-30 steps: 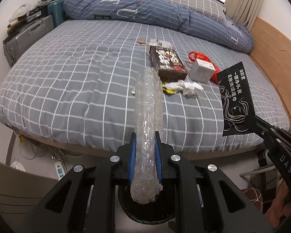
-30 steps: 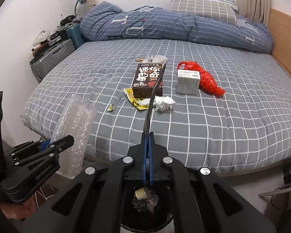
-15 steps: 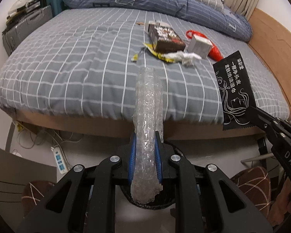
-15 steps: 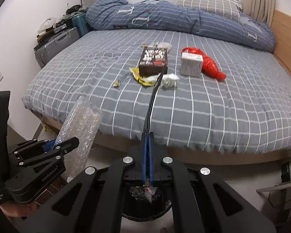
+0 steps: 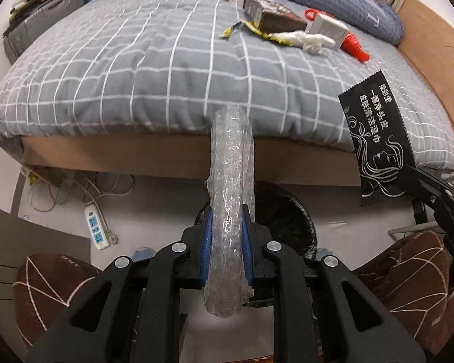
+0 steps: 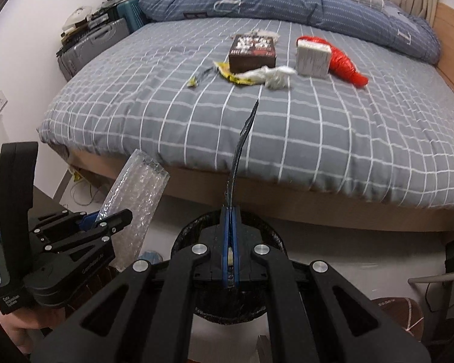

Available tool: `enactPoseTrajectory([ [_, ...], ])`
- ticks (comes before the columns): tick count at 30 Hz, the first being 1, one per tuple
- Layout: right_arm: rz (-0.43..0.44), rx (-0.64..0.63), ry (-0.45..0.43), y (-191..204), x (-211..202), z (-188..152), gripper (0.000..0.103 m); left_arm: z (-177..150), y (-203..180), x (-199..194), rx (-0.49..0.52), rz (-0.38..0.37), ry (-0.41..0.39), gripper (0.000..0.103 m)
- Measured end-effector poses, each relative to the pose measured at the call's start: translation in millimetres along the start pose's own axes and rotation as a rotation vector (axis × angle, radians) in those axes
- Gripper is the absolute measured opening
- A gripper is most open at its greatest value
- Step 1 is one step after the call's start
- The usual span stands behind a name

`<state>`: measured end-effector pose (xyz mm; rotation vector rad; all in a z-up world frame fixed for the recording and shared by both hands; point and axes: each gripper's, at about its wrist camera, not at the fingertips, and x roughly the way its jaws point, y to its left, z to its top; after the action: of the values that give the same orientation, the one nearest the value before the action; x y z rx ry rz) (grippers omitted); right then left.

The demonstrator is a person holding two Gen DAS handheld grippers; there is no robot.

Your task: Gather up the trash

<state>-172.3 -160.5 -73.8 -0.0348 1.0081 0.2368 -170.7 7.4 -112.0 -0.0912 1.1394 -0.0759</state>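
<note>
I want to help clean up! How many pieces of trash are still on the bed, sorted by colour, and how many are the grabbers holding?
Brown box: 1
White-grey box: 1
Red bag: 1
White crumpled tissue: 1
Yellow wrappers: 2
Held, clear bubble wrap: 1
Held, black sachet: 1
Total: 8

Open floor gap around the bin at the bed's foot

The black-lined trash bin stands open-topped below both grippers; the bed frame walls the far side, brown slippers flank near left and right, a power strip lies left.
</note>
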Motion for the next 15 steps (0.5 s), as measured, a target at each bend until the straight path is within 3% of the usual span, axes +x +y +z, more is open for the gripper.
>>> enactPoseTrajectory([
  [15,0.015,0.013,0.150,-1.7,65.2,-43.5,0.002,-23.7,7.9,56.0,0.000,0.003,0.105,0.017],
])
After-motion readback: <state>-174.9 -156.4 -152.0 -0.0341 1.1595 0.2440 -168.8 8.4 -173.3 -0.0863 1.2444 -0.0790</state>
